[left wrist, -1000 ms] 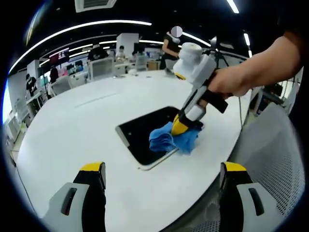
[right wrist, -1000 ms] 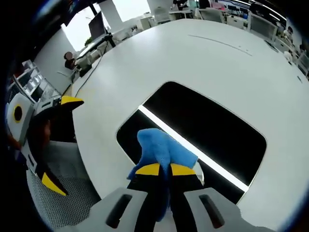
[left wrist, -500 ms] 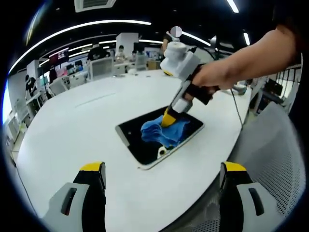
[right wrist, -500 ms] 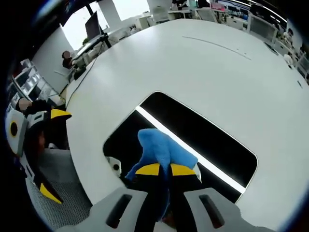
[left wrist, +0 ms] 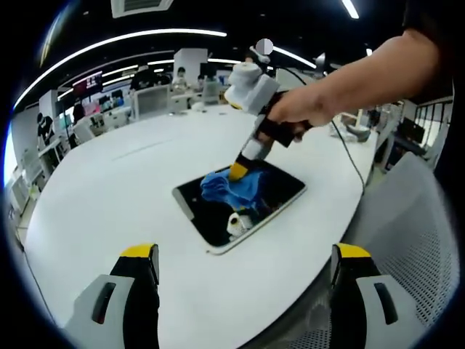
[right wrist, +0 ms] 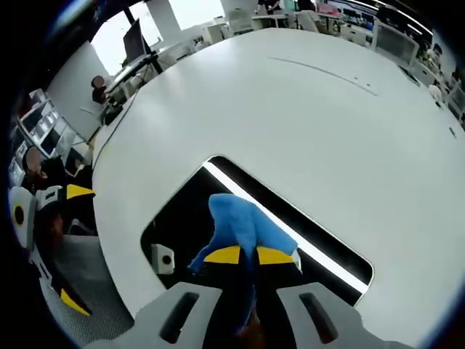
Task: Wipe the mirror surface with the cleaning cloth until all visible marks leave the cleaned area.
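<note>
In the left gripper view, the left gripper (left wrist: 243,291) has its two yellow-tipped jaws rising at about 7 and 5 o'clock, set wide apart with nothing between them, hanging over the near edge of a round white table (left wrist: 109,189). The mirror (left wrist: 272,190), a dark rounded rectangle, lies flat on the table just above centre. The blue cloth (left wrist: 229,190) rests on the mirror's upper left part. The right gripper (left wrist: 237,171) comes down from 1 o'clock in a person's hand (left wrist: 294,115), its yellow tips pressed into the cloth. A mesh chair (left wrist: 407,233) stands at 4 o'clock, off the table's edge.

In the right gripper view, the right gripper (right wrist: 241,255) rises from 6 o'clock with its jaws closed together on the cloth (right wrist: 243,227), which bunches up ahead of the yellow tips. The cloth sits on the mirror (right wrist: 182,218), near its middle, and a bright strip of light reflects across the glass towards 4 o'clock. The table (right wrist: 290,109) spreads out towards 12 o'clock. The left gripper (right wrist: 43,233) shows at 8 o'clock, beyond the table's edge.
</note>
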The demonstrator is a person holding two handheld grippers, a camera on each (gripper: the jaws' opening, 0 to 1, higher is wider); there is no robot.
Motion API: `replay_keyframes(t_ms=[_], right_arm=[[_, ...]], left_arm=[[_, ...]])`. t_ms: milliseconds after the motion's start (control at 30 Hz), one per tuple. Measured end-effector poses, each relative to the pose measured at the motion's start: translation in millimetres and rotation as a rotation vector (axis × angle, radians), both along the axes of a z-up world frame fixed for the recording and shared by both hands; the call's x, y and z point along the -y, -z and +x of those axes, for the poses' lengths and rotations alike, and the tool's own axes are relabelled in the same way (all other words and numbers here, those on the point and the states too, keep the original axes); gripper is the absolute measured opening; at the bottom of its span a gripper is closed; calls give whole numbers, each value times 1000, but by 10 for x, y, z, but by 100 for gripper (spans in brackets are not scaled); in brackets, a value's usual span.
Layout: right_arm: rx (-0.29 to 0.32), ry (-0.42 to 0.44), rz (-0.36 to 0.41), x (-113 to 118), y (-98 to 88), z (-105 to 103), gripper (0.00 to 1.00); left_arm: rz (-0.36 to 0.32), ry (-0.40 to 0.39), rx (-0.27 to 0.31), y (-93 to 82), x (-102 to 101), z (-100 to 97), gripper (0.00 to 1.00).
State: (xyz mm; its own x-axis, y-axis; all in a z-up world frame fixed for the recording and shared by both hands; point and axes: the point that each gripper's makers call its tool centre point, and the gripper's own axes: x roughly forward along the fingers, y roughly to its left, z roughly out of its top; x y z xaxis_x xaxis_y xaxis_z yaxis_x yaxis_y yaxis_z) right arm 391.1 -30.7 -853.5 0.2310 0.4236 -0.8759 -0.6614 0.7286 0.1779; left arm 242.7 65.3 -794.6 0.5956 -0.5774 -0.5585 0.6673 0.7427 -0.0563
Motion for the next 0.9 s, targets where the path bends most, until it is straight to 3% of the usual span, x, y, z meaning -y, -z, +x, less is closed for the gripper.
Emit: replay_keyframes(t_ms=[900], right_arm=[[-3, 5, 21, -43, -7, 480, 1]], left_arm=[[12, -8, -17, 80, -21, 1, 99]])
